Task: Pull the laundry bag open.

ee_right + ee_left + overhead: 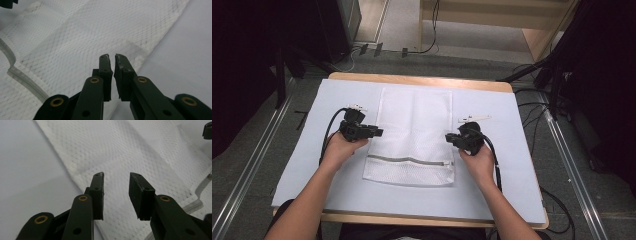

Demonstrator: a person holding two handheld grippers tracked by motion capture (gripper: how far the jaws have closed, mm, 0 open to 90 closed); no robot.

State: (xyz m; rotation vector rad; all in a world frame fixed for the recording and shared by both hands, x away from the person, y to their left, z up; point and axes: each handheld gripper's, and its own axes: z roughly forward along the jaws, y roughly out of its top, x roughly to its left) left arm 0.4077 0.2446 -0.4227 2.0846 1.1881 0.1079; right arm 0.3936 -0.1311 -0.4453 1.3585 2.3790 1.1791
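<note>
A white mesh laundry bag (414, 135) lies flat in the middle of the table, with its grey zipper (409, 161) running across near the front end. My left gripper (377, 132) sits at the bag's left edge, pointing right. In the left gripper view its jaws (116, 176) stand open over the mesh (125, 150) with nothing between them. My right gripper (449, 138) is at the bag's right edge, pointing left. In the right gripper view its jaws (112, 57) are nearly together, a thin slit apart, just above the mesh (75, 37) and gripping nothing.
A pale sheet (492, 100) covers the wooden table (422, 80). Small white pieces lie beside each gripper (474, 119) (357, 107). Cables trail from both grippers toward the person. Dark stands and cables surround the table on the floor.
</note>
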